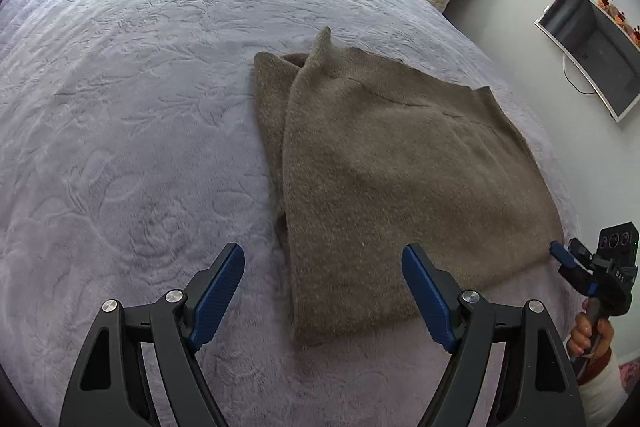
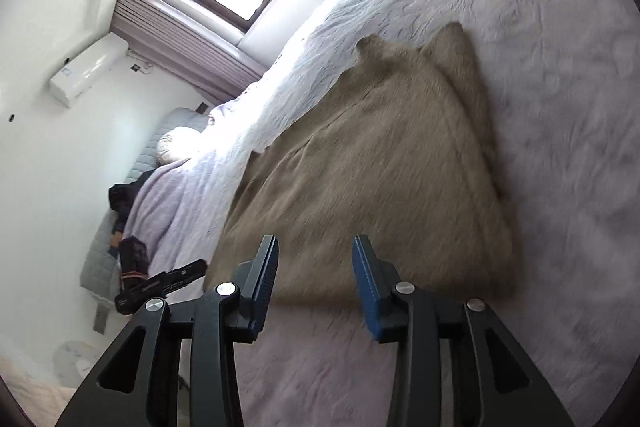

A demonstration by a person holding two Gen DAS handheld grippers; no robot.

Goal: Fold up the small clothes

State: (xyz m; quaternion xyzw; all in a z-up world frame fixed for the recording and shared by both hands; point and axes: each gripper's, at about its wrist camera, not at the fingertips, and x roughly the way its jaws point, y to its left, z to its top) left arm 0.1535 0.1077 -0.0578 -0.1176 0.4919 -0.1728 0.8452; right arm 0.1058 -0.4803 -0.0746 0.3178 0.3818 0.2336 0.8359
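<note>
Pale lilac bedspread (image 1: 120,107) covers the bed, and the brown sweater (image 1: 400,167) lies on it partly folded, at about one o'clock from my left gripper (image 1: 323,287). Its jaws are spread wide and empty; my right gripper (image 2: 315,287) is spread too, hovering at the sweater's near hem. That plush knit is thick (and slippery), so a shallow pinch could catch one layer only and drag the fold askew.
</note>
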